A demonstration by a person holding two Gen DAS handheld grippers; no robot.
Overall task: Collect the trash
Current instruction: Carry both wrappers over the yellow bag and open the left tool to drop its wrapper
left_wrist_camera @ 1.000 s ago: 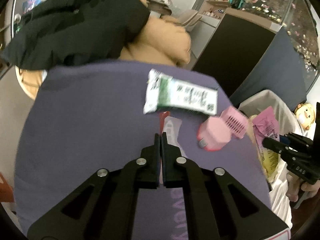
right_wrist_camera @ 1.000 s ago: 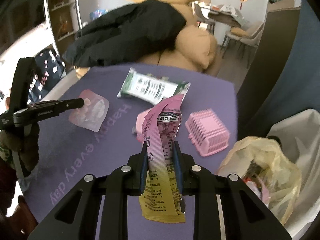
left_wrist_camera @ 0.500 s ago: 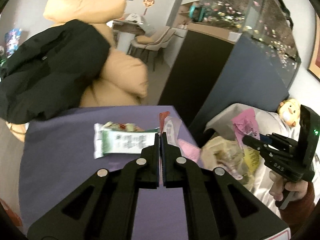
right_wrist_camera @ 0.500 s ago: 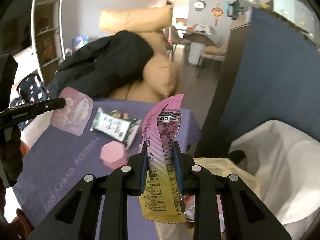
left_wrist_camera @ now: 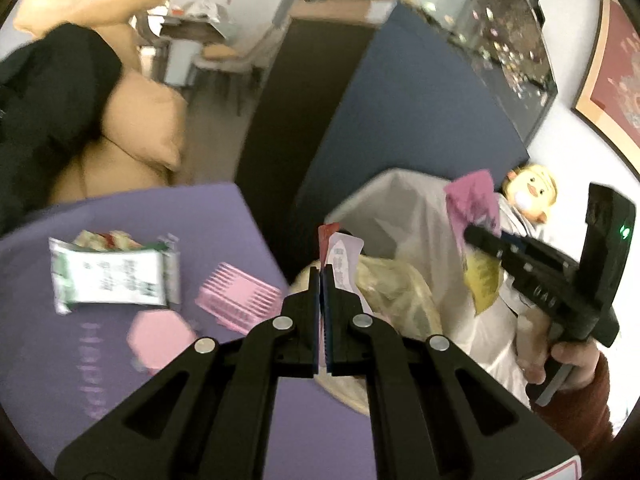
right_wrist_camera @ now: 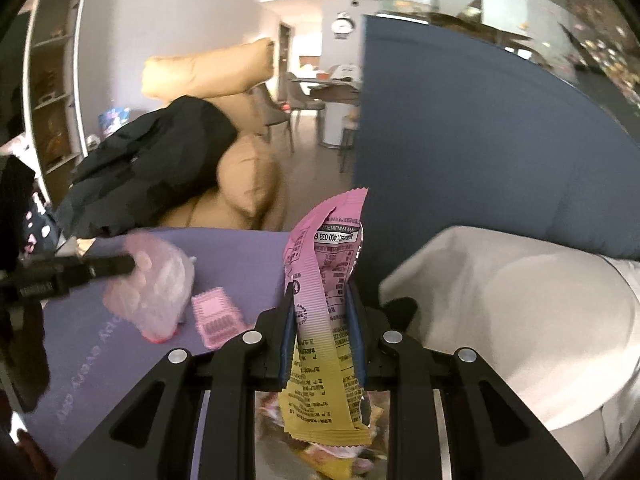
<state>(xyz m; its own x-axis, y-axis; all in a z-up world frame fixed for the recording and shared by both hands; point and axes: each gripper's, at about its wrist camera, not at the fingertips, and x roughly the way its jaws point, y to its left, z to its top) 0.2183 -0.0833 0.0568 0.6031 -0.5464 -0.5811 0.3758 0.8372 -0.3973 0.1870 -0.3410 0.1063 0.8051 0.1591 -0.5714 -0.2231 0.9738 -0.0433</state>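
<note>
My left gripper (left_wrist_camera: 322,269) is shut on a thin pale pink plastic lid (left_wrist_camera: 341,257), held above the edge of the purple mat (left_wrist_camera: 120,360) by a yellowish trash bag (left_wrist_camera: 394,294). In the right wrist view the same lid (right_wrist_camera: 158,292) hangs blurred from the left gripper (right_wrist_camera: 131,266). My right gripper (right_wrist_camera: 321,294) is shut on a pink and yellow snack wrapper (right_wrist_camera: 326,264), upright between the pads, over trash in the bag below (right_wrist_camera: 320,446). From the left wrist view the right gripper (left_wrist_camera: 471,235) holds this wrapper (left_wrist_camera: 474,204) above the white bin liner (left_wrist_camera: 404,208).
A green and white wrapper (left_wrist_camera: 110,276), a pink slotted basket (left_wrist_camera: 240,296) and a pink hexagonal piece (left_wrist_camera: 158,334) lie on the mat. A dark blue panel (right_wrist_camera: 460,140) stands behind the white liner (right_wrist_camera: 500,300). Tan cushions and a black jacket (right_wrist_camera: 160,168) lie beyond the mat.
Both grippers have swung right and upward, from over the middle of the mat to the bags at its edge. Each still holds its piece.
</note>
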